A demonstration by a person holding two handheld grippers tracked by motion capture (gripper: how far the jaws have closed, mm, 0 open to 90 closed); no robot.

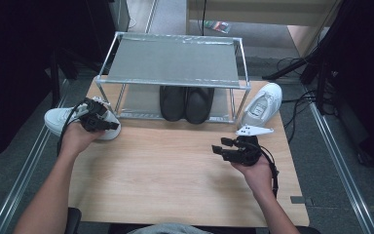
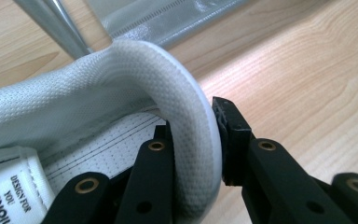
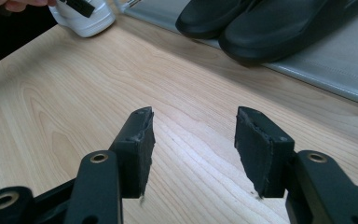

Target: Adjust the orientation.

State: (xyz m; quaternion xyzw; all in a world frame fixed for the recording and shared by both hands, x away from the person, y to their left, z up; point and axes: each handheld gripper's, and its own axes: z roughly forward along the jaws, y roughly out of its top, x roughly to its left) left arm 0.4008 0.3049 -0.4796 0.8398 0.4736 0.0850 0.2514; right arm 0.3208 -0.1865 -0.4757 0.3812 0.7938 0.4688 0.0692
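High view: left tongs (image 1: 108, 123) pinch only the padded heel collar of the white shoe (image 1: 58, 119) at the worktop's (image 1: 175, 165) left edge; it might slip. Right tongs (image 1: 226, 150) gape empty

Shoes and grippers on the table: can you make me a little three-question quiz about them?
1. True or false: the left gripper is clamped on the padded collar of a white shoe.
2. What sits on the lower shelf of the metal rack? A) a pair of black shoes B) a red ball C) a stack of books
3. Fill in: the right gripper has its fingers ____ above the bare wooden table.

Key:
1. True; one finger is inside the shoe, one outside.
2. A, the black shoes.
3. Open, with nothing between them. A second white shoe lies by the rack's right end.
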